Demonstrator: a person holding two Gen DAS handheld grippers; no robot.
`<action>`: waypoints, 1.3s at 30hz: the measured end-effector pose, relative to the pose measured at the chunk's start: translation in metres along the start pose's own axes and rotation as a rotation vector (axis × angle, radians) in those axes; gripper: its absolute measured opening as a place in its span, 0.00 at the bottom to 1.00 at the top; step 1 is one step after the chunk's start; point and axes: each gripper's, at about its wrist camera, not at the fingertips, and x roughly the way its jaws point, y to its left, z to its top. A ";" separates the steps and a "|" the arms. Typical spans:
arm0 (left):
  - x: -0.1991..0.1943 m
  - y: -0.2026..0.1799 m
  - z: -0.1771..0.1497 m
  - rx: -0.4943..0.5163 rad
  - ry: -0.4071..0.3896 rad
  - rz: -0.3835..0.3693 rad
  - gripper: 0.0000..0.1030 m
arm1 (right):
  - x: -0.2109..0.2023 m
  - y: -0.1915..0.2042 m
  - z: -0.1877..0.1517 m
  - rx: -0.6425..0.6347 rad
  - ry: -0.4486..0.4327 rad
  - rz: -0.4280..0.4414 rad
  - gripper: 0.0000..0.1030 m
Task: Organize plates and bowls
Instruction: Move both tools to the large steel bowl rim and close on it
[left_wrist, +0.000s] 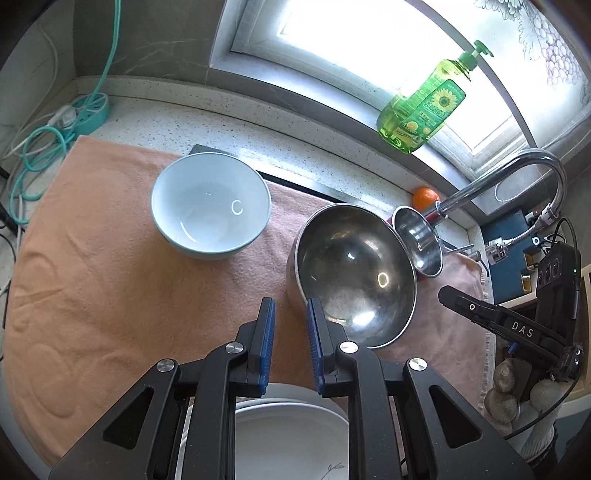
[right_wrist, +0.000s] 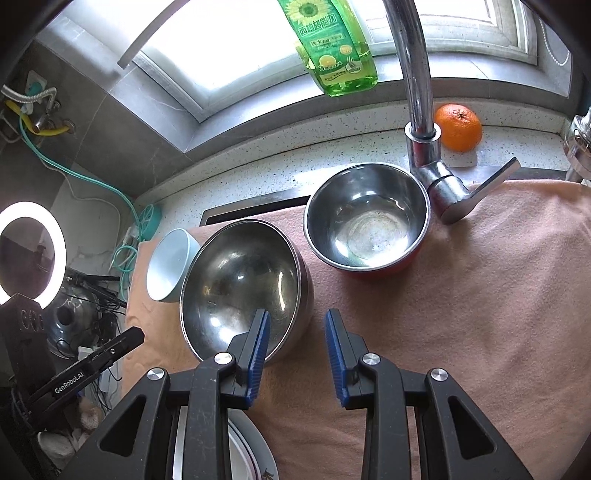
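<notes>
Nearest you: stacked white plates (left_wrist: 288, 435) at the desk's front edge, under your left claw (left_wrist: 291, 314); its blue pads stand a narrow gap apart, nothing between them, the right pad in front of the near rim of the large plain steel bowl (left_wrist: 354, 273); your right claw (right_wrist: 297, 325) likewise parted and empty, its left finger over that same bowl's rim; peach terry towel (left_wrist: 92, 295) spread over the desk under all the bowls; pale blue ceramic bowl (left_wrist: 210, 206) left of the steel one, apart from it; smaller steel bowl with red outside (right_wrist: 369, 218) behind, near the chrome tap (right_wrist: 417, 110); orange fruit (right_wrist: 458, 127) on the speckled desk; green detergent bottle (left_wrist: 424, 107) on the windowsill.
</notes>
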 end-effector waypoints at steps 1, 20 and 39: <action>0.003 0.000 0.003 0.001 0.007 -0.003 0.15 | 0.003 0.000 0.002 0.007 0.007 0.002 0.27; 0.037 0.000 0.031 0.009 0.093 -0.041 0.15 | 0.031 -0.004 0.013 0.101 0.049 -0.018 0.27; 0.053 -0.006 0.035 0.033 0.098 -0.008 0.15 | 0.044 -0.010 0.017 0.124 0.081 -0.005 0.16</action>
